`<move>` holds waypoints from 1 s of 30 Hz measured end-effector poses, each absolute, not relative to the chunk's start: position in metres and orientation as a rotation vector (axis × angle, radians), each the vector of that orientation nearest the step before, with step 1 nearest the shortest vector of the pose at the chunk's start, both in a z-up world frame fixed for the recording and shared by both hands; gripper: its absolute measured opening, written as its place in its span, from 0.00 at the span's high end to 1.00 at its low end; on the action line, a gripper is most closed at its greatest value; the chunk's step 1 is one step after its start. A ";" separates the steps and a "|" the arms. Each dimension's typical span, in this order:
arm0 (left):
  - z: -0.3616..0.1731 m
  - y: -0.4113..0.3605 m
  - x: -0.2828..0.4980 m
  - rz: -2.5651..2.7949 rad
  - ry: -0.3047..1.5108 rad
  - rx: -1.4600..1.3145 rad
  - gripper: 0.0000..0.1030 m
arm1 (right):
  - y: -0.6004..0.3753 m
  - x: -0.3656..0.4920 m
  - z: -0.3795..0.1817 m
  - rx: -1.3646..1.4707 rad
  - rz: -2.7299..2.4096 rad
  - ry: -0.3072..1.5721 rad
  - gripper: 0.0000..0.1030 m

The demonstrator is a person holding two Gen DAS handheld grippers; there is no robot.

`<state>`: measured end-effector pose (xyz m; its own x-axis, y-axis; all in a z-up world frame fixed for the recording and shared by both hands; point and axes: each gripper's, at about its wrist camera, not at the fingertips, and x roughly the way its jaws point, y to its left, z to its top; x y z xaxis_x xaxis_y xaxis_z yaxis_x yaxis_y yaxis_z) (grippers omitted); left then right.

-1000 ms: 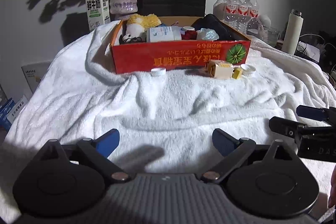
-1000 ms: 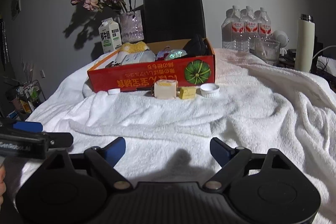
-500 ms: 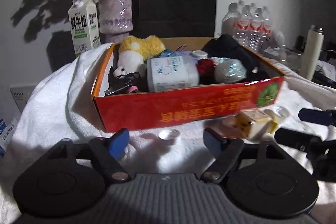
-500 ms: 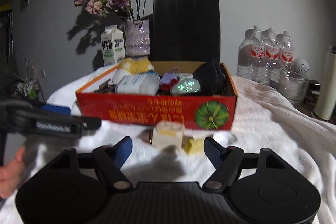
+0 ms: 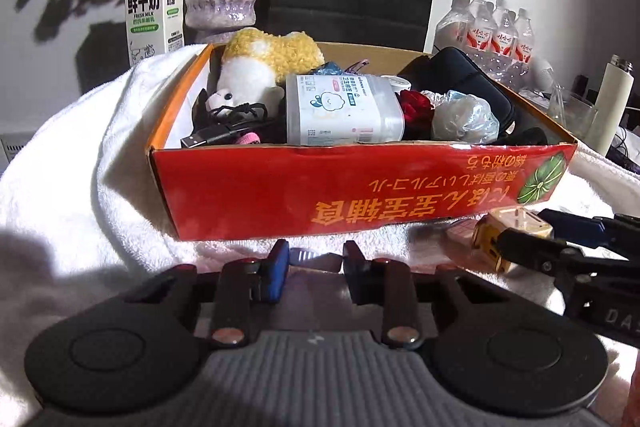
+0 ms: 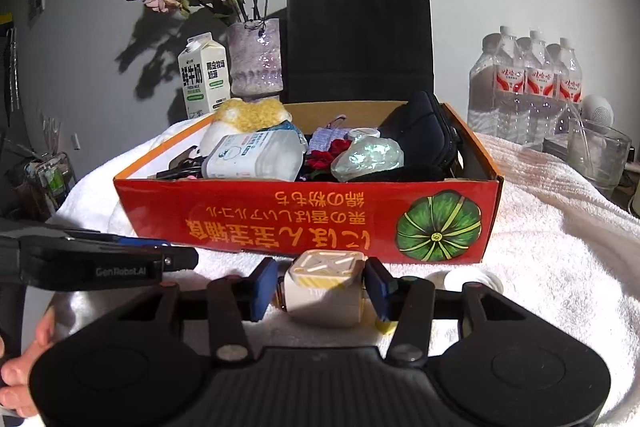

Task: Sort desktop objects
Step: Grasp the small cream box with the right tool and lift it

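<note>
Left wrist view: left gripper [image 5: 313,264] low before the red box [image 5: 360,187], jaws just closing around a small white cap [image 5: 301,255] on the towel [image 5: 80,195], contact unclear; probably bound for the box.

Right wrist view: right gripper [image 6: 322,285] closing either side of the cream cube [image 6: 325,287], right pad seemingly touching, grip unconfirmed; another white lid [image 6: 474,279] lay beside it.

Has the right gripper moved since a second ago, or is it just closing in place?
Yes. The right gripper has moved toward the red box, which now looms larger, and its jaws have been closing around the small cream cube.
</note>
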<state>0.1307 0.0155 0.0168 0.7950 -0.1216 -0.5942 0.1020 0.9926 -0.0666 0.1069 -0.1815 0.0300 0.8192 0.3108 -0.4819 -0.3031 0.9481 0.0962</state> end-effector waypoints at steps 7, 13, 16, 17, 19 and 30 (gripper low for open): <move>0.039 0.013 0.096 -0.086 0.569 -0.045 0.71 | -0.182 0.107 0.027 0.010 0.313 0.521 0.50; 0.049 0.014 0.063 -0.064 0.598 -0.070 0.71 | -0.177 0.093 0.036 0.013 0.352 0.484 0.50; 0.054 0.017 0.045 -0.054 0.598 -0.076 0.71 | -0.174 0.071 0.048 0.002 0.359 0.445 0.50; 0.056 0.018 0.038 -0.054 0.598 -0.083 0.71 | -0.174 0.061 0.052 0.003 0.365 0.434 0.50; 0.060 0.019 0.026 -0.051 0.596 -0.085 0.71 | -0.178 0.041 0.058 0.011 0.365 0.417 0.50; 0.063 0.000 -0.030 -0.042 0.612 -0.061 0.71 | -0.213 -0.047 0.065 0.003 0.330 0.406 0.50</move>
